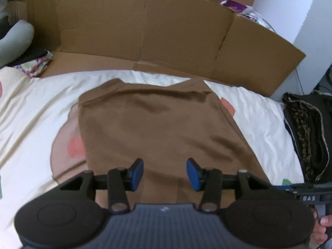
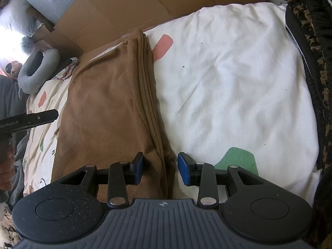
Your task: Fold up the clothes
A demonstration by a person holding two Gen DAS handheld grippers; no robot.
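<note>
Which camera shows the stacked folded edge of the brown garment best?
The right wrist view: the brown garment shows its layered edge running lengthwise beside the open right claw. The left wrist view shows only its flat top.

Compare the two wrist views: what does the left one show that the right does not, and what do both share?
Left only: the brown garment seen full width, and white furniture behind the cardboard. Right only: the garment's stacked folded edge, a green patch on the sheet, and a grey neck pillow. Both: garment, white sheet, cardboard, open tongs.
</note>
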